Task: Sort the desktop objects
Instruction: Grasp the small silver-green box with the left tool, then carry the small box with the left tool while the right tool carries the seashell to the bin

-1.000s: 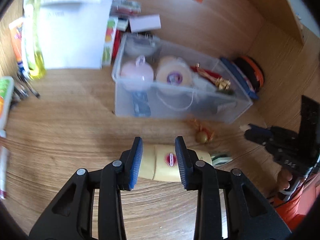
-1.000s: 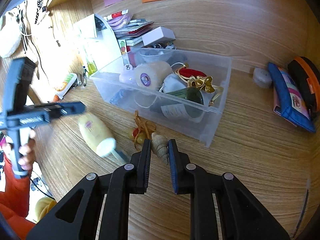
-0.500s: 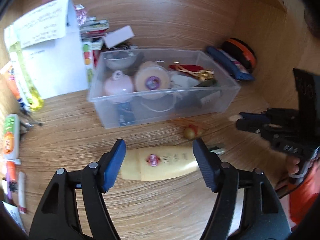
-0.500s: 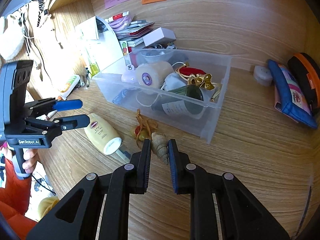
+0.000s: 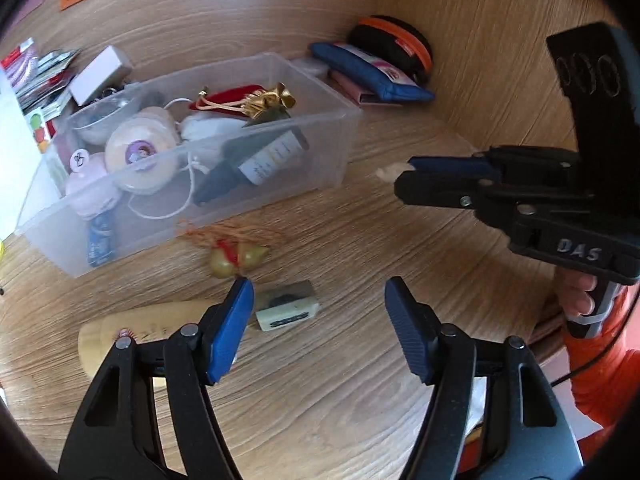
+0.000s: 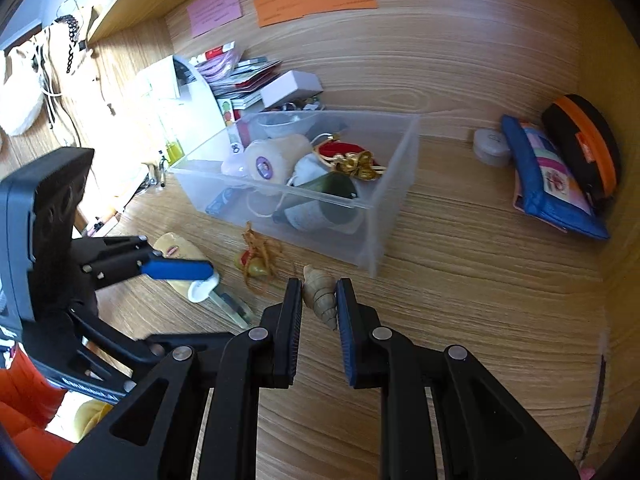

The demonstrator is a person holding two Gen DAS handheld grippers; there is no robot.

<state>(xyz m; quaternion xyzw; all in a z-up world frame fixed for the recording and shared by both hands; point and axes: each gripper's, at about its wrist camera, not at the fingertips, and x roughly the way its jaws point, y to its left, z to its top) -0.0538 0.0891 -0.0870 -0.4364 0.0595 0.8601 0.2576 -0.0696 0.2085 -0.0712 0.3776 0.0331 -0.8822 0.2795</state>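
A clear plastic bin point(image 5: 332, 148) point(image 6: 396, 184) holds several small objects. On the wooden desk in front of it lie a yellow lotion tube point(image 5: 148, 320) point(image 6: 176, 248), a small gourd charm with red-orange cord point(image 5: 236, 258) point(image 6: 258, 264) and a pale green flat stamp point(image 5: 286, 312). My left gripper point(image 5: 318, 328) is open and empty above the desk, right of the tube. My right gripper point(image 6: 318, 300) is shut on a tan spiral seashell point(image 6: 320, 298), held right of the bin's front corner; its tip shows in the left wrist view point(image 5: 388, 172).
A blue pouch point(image 6: 548, 184) and a black-and-orange case point(image 6: 588, 148) lie against the right wall, with a small grey round tin point(image 6: 490, 146) beside them. Papers, a white box point(image 6: 290, 86) and a white stand point(image 6: 184, 92) crowd the back left.
My left gripper opened, let go of the lotion tube, which now lies on the desk, and swung right. My right gripper stayed shut on the seashell, nearly still.
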